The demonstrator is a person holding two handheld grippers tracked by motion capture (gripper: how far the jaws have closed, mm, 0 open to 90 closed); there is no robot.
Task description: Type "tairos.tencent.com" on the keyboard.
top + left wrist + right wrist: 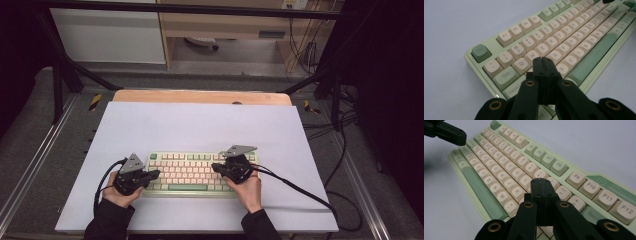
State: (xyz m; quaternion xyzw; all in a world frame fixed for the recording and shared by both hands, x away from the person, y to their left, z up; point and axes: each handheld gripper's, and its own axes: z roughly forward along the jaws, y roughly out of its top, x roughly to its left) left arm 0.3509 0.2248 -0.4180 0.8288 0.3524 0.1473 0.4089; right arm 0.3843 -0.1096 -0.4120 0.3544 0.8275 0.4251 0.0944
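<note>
Keyboard (200,172) lies flat on the table (200,125), near its front edge. Left tongs (156,173) pressed together, empty, tips over the keyboard's left end above the A and S keys. Right tongs (215,167) pressed together, empty, tips over its right part near the P key.
</note>
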